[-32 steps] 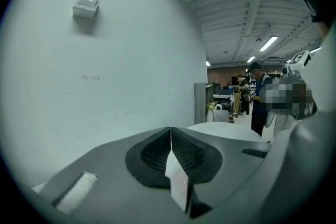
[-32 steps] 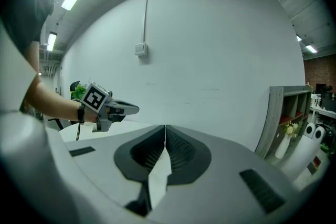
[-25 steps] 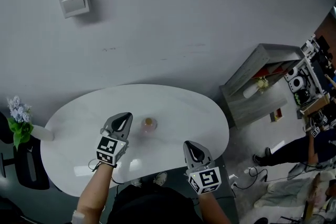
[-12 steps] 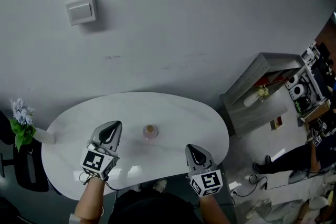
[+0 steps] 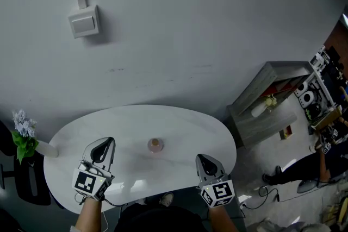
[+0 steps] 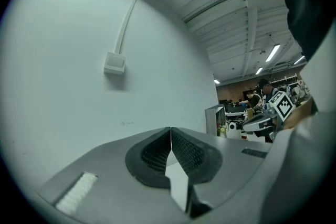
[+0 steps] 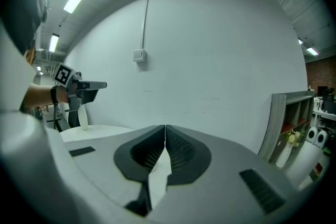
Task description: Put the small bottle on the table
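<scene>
Grippers first: over the bench's (image 5: 179, 122) near edge, the left gripper (image 5: 106, 142) and the right gripper (image 5: 203, 157) each have their jaws pressed together on nothing. Past them, at the bench's middle, the small bottle (image 5: 155, 144) stands upright with its cap up, touching neither gripper. It lies ahead and to the right of the left gripper, ahead and to the left of the right one, about equally near each. It looks already placed, so no reach seems called for. At the bench's left end stands a vase of flowers (image 5: 24, 136).
</scene>
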The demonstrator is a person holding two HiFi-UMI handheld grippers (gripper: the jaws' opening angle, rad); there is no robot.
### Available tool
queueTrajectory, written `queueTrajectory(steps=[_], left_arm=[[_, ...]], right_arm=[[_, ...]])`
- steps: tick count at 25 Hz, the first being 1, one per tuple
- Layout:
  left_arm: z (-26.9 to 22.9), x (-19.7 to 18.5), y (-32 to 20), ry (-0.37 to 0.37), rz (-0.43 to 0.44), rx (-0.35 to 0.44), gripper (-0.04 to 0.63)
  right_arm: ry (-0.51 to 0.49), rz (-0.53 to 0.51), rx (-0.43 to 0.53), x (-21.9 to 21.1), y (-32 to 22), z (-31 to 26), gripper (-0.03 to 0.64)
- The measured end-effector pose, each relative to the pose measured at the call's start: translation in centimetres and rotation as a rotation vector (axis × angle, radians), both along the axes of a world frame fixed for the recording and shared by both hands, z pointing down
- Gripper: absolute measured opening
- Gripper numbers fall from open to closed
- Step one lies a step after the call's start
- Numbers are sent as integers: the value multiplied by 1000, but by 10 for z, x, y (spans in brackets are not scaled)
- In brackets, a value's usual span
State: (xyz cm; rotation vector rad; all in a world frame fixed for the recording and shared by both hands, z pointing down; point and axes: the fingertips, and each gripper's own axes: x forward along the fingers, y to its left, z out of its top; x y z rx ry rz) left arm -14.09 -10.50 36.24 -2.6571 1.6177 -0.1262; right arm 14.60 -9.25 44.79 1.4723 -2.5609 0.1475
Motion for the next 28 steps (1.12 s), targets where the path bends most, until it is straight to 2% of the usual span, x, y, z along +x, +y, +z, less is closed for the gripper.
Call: queueTrajectory(steps=[7,18,28], left_arm=[[-24,-15,25,41,-54,25,8],[-26,-57,63,1,-191,52,8],[-21,-50,66,38,-178,42,8]], right_arm=[[6,19,16,8,-6,-7,6],[40,79,-7,37,-1,-2,6],[34,94,3,34,2,-11,6]])
